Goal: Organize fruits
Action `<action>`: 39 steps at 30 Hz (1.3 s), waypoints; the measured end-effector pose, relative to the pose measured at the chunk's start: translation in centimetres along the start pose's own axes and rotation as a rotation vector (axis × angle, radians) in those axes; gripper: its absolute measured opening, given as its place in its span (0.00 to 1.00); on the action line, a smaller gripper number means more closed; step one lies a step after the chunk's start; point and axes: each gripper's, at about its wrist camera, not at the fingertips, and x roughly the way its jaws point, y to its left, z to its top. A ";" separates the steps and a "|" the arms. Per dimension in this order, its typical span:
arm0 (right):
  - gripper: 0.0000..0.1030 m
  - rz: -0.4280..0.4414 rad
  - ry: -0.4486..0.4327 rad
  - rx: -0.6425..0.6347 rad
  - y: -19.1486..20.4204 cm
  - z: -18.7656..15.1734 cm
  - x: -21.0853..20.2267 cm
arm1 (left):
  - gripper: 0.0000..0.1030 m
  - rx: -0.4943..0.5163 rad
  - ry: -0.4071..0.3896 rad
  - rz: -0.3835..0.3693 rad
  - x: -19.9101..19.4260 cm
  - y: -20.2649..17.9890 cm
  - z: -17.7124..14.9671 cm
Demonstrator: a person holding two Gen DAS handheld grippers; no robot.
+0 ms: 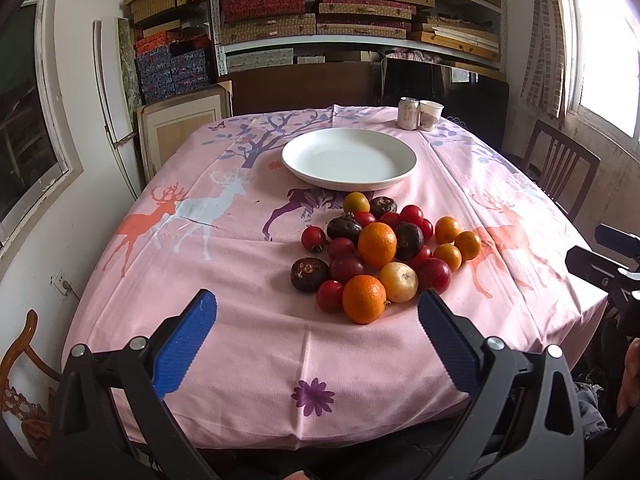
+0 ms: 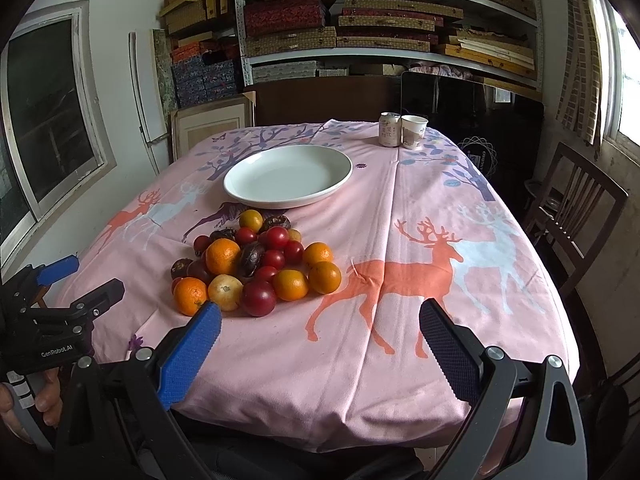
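Left wrist view: the worktop (image 1: 248,344) is seen covered by a pink cloth printed with deer and trees. A white plate (image 1: 349,158) is set toward the far middle, with nothing on it. A heap of fruit (image 1: 380,252) is piled on the cloth just in front of the plate and apart from it: oranges, small red fruits, dark brown fruits and one pale yellow fruit. A can (image 1: 408,113) and a paper cup (image 1: 430,115) are placed side by side at the far edge.

The left claw (image 1: 318,320) is held low over the near edge of the worktop, its blue-padded fingers spread wide and released, with nothing between them; the nearest orange (image 1: 364,299) is just beyond the fingertips. The right claw (image 2: 320,320) is likewise held released and empty above the near edge, to the right of the heap. In the right wrist view, a hand (image 2: 28,404) is seen wrapped around the left claw's grip at the lower left.
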 end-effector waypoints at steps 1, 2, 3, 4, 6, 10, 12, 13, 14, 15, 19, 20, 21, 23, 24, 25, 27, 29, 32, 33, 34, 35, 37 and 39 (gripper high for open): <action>0.97 0.000 0.000 -0.001 0.0 0.0 0.0 | 0.96 0.000 0.000 0.000 0.0 0.0 0.0; 0.97 0.000 0.001 -0.003 0.0 0.0 0.0 | 0.96 0.000 0.001 0.001 0.1 0.0 -0.1; 0.97 0.000 0.001 -0.002 0.1 -0.1 0.1 | 0.96 -0.001 0.001 0.001 0.1 0.0 -0.1; 0.97 0.000 0.000 -0.002 0.1 -0.1 0.1 | 0.96 -0.001 0.000 0.001 0.1 0.0 -0.2; 0.97 -0.001 0.000 -0.003 0.2 -0.1 0.1 | 0.96 0.000 0.001 0.001 0.1 0.0 -0.1; 0.97 -0.002 -0.001 -0.003 0.2 -0.1 0.1 | 0.96 0.000 0.002 0.001 0.1 0.1 -0.1; 0.97 -0.001 0.000 -0.003 0.2 -0.1 0.1 | 0.96 -0.002 0.002 0.001 0.1 0.1 -0.1; 0.97 -0.001 0.000 -0.003 0.2 -0.1 0.1 | 0.96 -0.002 0.002 0.000 0.1 0.1 -0.1; 0.97 -0.001 0.000 -0.003 0.2 -0.1 0.1 | 0.96 -0.003 0.003 0.000 0.2 0.1 -0.2; 0.97 -0.001 0.000 -0.003 0.2 -0.2 0.1 | 0.96 -0.003 0.003 0.001 0.2 0.1 -0.2; 0.97 -0.001 0.000 -0.003 0.2 -0.2 0.1 | 0.96 -0.003 0.005 0.000 0.3 0.1 -0.3; 0.97 -0.002 0.000 -0.003 0.3 -0.1 0.1 | 0.96 -0.004 0.007 0.000 0.5 0.1 -0.4; 0.97 -0.003 0.001 -0.002 0.2 -0.2 0.1 | 0.96 -0.004 0.007 0.001 0.5 0.1 -0.5; 0.97 -0.001 0.003 -0.002 0.4 -0.2 0.1 | 0.96 -0.004 0.007 0.001 0.5 0.1 -0.4; 0.97 -0.002 0.002 -0.003 0.4 -0.3 0.2 | 0.96 -0.004 0.007 0.001 0.5 0.1 -0.5; 0.97 -0.002 0.002 -0.004 0.4 -0.3 0.1 | 0.96 -0.004 0.007 0.001 0.5 0.1 -0.5; 0.97 -0.001 0.002 -0.003 0.3 -0.2 0.2 | 0.96 -0.004 0.008 0.000 0.5 0.1 -0.4; 0.97 -0.001 0.002 -0.001 0.2 -0.2 0.1 | 0.96 -0.004 0.007 0.001 0.5 0.1 -0.4; 0.97 0.000 0.002 -0.001 0.1 -0.1 0.1 | 0.96 -0.005 0.008 0.000 0.5 0.2 -0.4; 0.97 0.000 0.002 -0.002 0.1 -0.1 0.1 | 0.96 -0.005 0.010 -0.001 0.5 0.2 -0.4; 0.97 0.000 0.001 -0.004 0.1 -0.1 0.1 | 0.96 -0.007 0.015 -0.004 0.6 0.2 -0.5; 0.97 -0.001 -0.001 -0.009 0.6 -0.4 0.3 | 0.96 -0.007 0.021 -0.011 0.7 0.2 -0.6; 0.97 -0.004 -0.007 -0.018 1.0 -0.6 0.3 | 0.96 0.009 0.035 -0.018 1.2 0.1 -0.9; 0.97 -0.014 -0.017 -0.028 1.2 -0.9 0.4 | 0.96 0.045 0.041 -0.012 2.0 -0.4 -1.3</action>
